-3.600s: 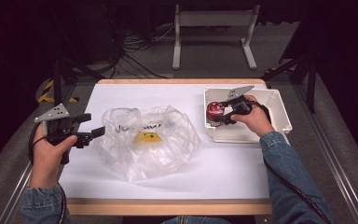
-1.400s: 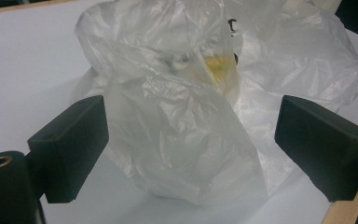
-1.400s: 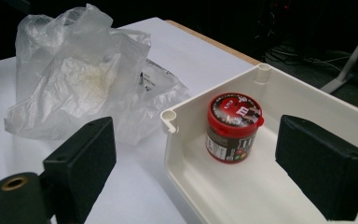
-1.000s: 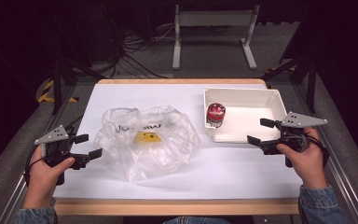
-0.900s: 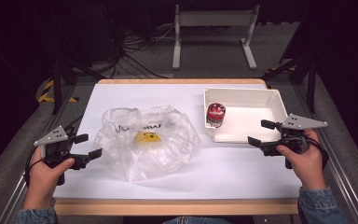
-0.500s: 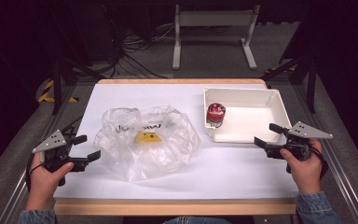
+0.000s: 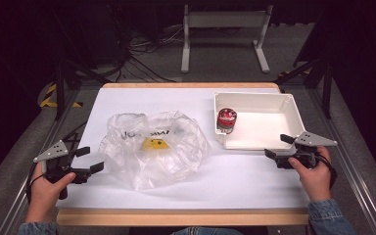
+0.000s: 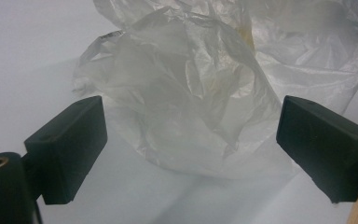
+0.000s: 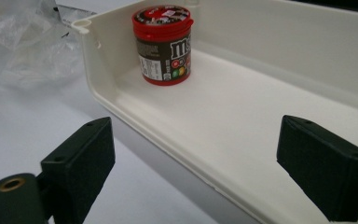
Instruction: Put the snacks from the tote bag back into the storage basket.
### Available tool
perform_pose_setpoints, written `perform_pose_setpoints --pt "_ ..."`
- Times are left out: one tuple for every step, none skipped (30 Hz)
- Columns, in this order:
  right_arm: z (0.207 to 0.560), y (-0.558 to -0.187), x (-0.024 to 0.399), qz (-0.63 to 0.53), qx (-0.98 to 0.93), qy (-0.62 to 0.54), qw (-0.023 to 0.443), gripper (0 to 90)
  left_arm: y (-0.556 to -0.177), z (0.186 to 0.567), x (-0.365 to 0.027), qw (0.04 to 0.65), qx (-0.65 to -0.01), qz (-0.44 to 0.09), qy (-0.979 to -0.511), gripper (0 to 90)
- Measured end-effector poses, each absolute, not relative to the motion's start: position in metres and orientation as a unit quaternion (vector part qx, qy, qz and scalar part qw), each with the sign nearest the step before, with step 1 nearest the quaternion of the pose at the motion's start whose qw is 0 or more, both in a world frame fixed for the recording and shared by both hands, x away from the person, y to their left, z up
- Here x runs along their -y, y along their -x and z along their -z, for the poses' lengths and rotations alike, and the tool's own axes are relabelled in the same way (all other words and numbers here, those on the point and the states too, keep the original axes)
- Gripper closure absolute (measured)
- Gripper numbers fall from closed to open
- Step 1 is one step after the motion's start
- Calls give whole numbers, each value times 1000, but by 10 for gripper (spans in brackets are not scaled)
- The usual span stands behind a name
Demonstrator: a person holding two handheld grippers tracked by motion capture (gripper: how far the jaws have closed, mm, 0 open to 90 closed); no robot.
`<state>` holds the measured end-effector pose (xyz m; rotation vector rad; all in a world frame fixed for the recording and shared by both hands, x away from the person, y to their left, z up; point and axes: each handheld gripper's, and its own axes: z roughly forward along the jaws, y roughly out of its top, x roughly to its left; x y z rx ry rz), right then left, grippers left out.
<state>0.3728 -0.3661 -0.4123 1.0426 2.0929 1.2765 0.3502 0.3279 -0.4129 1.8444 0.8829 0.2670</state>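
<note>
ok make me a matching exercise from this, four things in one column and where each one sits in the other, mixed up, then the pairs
Things:
1. red candy tub
2. clear plastic bag
3. left gripper
4. right gripper

Places:
A. crumpled at the middle of the table, with something yellow inside
B. open, at the near edge of the white tray
C. upright in the tray's left corner
D. open, at the table's left edge, facing the bag

Pairs: 1-C, 2-A, 3-D, 4-B
</note>
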Motion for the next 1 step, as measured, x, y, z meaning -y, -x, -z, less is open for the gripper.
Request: perform_pose_setpoints --pt "413 -373 365 -462 -765 -382 234 108 -351 413 -328 520 -368 -108 -763 86"
